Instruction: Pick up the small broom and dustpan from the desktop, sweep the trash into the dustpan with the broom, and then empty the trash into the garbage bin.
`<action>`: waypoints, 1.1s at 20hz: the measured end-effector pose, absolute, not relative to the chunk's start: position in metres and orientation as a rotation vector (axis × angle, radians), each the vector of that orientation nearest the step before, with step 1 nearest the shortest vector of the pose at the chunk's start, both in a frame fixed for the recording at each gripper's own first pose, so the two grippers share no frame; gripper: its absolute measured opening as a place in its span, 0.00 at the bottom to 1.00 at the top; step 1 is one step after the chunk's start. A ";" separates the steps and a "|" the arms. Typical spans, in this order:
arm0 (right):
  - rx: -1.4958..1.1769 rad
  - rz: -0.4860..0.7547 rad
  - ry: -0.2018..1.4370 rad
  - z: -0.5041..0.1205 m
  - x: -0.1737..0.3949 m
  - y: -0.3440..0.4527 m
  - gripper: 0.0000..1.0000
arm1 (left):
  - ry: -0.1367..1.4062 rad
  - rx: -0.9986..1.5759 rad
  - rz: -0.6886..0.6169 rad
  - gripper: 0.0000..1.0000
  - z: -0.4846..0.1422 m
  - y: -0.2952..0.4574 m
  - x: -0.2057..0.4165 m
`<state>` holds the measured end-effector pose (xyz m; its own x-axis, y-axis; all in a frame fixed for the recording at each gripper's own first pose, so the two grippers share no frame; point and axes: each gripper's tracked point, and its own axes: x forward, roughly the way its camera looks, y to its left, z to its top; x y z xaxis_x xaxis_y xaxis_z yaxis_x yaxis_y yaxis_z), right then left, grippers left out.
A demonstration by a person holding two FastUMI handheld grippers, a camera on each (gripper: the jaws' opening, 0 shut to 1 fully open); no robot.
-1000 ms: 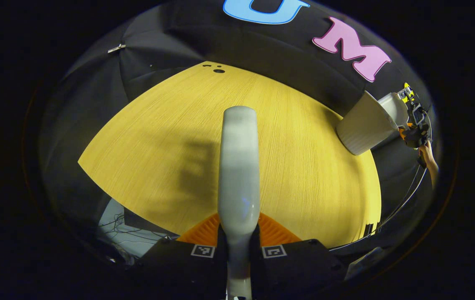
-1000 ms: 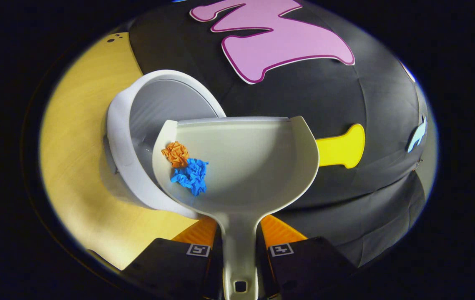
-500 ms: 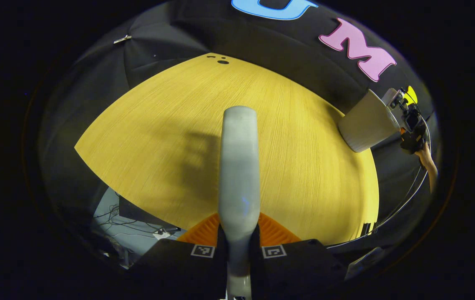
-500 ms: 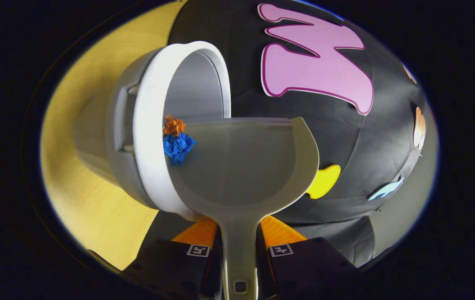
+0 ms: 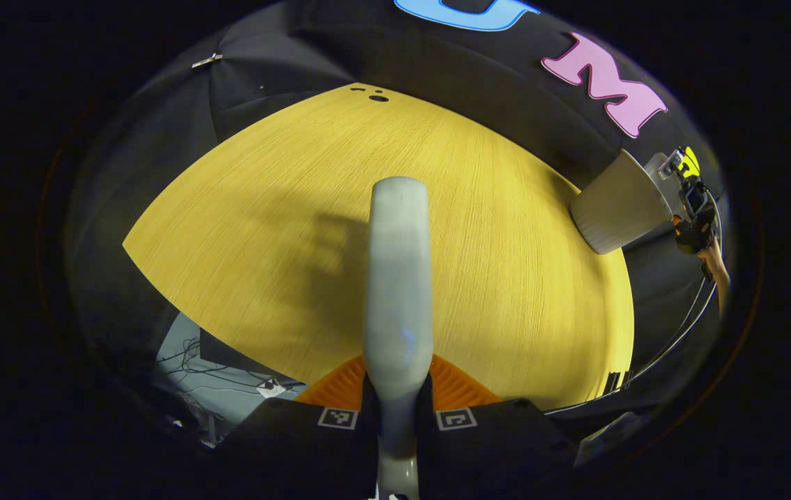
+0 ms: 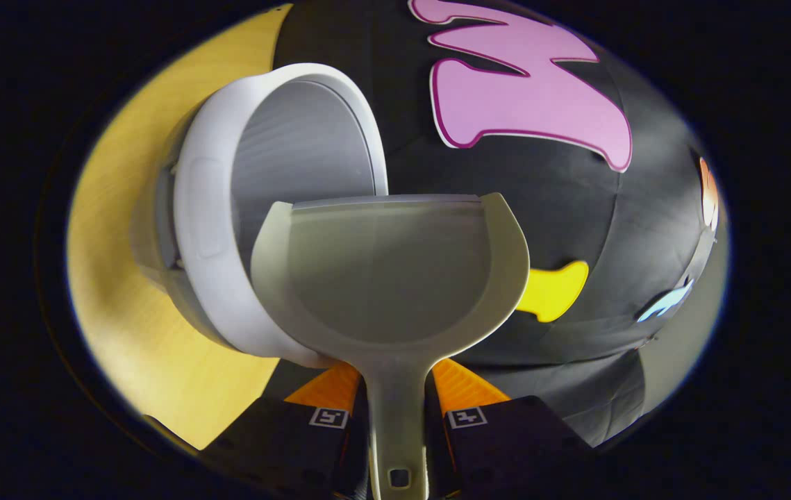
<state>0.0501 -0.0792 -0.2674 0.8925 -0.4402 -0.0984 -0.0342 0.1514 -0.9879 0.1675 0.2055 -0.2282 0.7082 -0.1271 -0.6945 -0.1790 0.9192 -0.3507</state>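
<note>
while the dustpan (image 6: 395,278) sat bare with its handle clamped between the closed jaws of the right gripper (image 6: 396,406), its front lip hung at the mouth of the garbage bin (image 6: 242,208), which stood ahead and left of those jaws on the desktop (image 6: 124,305). the broom handle (image 5: 397,278) ran straight out from the left gripper (image 5: 396,410), whose jaws were closed on it, above the desktop.
</note>
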 end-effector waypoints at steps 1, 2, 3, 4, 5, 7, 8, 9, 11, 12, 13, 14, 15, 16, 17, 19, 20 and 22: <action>-1.331 -0.290 0.426 -0.268 0.049 -0.079 0.37 | 0.794 -0.422 0.028 0.27 -0.229 0.205 0.167; -1.259 -0.281 0.448 -0.268 0.050 -0.081 0.37 | 0.795 -0.428 0.027 0.27 -0.228 0.206 0.168; -1.186 -0.273 0.467 -0.269 0.050 -0.081 0.39 | 0.792 -0.429 0.025 0.27 -0.226 0.208 0.169; -1.119 -0.268 0.483 -0.270 0.048 -0.081 0.37 | 0.788 -0.421 0.023 0.27 -0.225 0.209 0.170; -1.058 -0.262 0.496 -0.273 0.047 -0.080 0.37 | 0.785 -0.410 0.021 0.27 -0.223 0.211 0.171; -0.965 -0.243 0.515 -0.274 0.046 -0.079 0.37 | 0.781 -0.379 0.015 0.27 -0.221 0.213 0.171; -0.918 -0.238 0.523 -0.274 0.044 -0.079 0.37 | 0.780 -0.366 0.011 0.26 -0.220 0.215 0.171; -0.871 -0.238 0.523 -0.271 0.042 -0.079 0.37 | 0.779 -0.355 0.006 0.25 -0.218 0.217 0.172; -0.783 -0.235 0.506 -0.263 0.037 -0.076 0.37 | 0.774 -0.336 -0.001 0.26 -0.216 0.220 0.177; -0.746 -0.236 0.491 -0.256 0.034 -0.073 0.34 | 0.772 -0.327 -0.002 0.27 -0.215 0.221 0.179; -0.713 -0.234 0.478 -0.249 0.028 -0.071 0.34 | 0.769 -0.317 -0.002 0.27 -0.215 0.223 0.181; -0.678 -0.232 0.460 -0.242 0.023 -0.066 0.34 | 0.762 -0.304 0.000 0.27 -0.214 0.225 0.183; -0.643 -0.225 0.442 -0.233 0.017 -0.060 0.37 | 0.752 -0.291 0.001 0.27 -0.212 0.227 0.184; -0.608 -0.214 0.425 -0.224 0.011 -0.054 0.37 | 0.740 -0.278 0.002 0.27 -0.213 0.227 0.184; -0.572 -0.200 0.407 -0.216 0.008 -0.048 0.37 | 0.729 -0.268 0.003 0.27 -0.212 0.228 0.182; -0.505 -0.170 0.375 -0.202 -0.002 -0.033 0.37 | 0.722 -0.257 -0.006 0.25 -0.215 0.228 0.181; -0.473 -0.146 0.343 -0.193 -0.005 -0.023 0.37 | 0.722 -0.256 -0.011 0.27 -0.215 0.228 0.181; -0.437 -0.091 0.290 -0.175 -0.009 -0.010 0.40 | 0.731 -0.255 -0.021 0.27 -0.219 0.225 0.179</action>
<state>-0.0093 -0.0097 -0.1754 0.9548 -0.1491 -0.2572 0.0252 0.9026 -0.4298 0.1792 0.2254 -0.2186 0.7459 -0.1080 -0.6573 -0.0695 0.9687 -0.2381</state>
